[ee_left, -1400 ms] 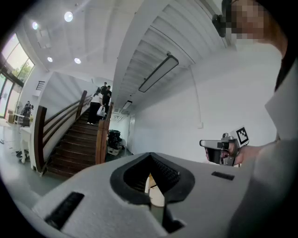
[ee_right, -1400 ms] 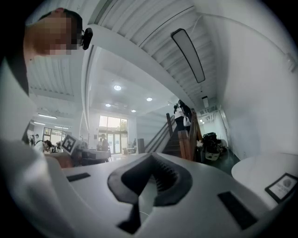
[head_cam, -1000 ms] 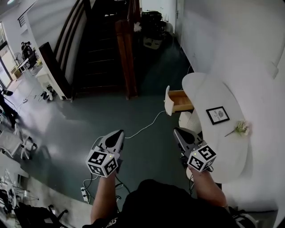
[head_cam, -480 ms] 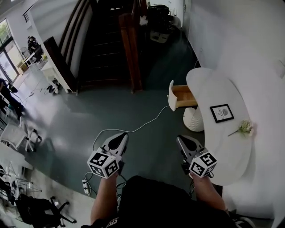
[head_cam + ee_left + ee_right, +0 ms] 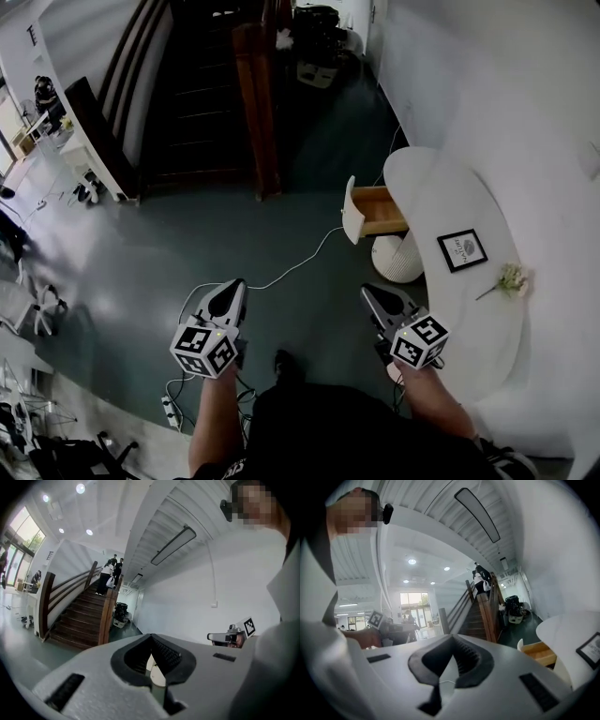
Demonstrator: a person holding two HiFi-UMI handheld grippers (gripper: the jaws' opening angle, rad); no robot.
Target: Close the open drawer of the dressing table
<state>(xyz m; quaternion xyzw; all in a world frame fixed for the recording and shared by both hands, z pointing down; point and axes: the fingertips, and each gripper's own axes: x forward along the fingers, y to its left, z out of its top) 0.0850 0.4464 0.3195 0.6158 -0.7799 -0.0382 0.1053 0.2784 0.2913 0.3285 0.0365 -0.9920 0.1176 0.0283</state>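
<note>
Wooden drawer [image 5: 382, 211] open — kidney-shaped white dressing table [image 5: 441, 187].

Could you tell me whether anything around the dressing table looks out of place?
Yes. The drawer stands pulled out from the white dressing table, its wooden inside showing. A white cable trails loose across the floor toward it, and a flower sprig lies flat on the tabletop.

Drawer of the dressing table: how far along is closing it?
Nothing done yet: the drawer stands pulled out of the dressing table. In hand: neither the left gripper nor the right gripper, both shut and empty, touches it. Left: reach it and push it in.
</note>
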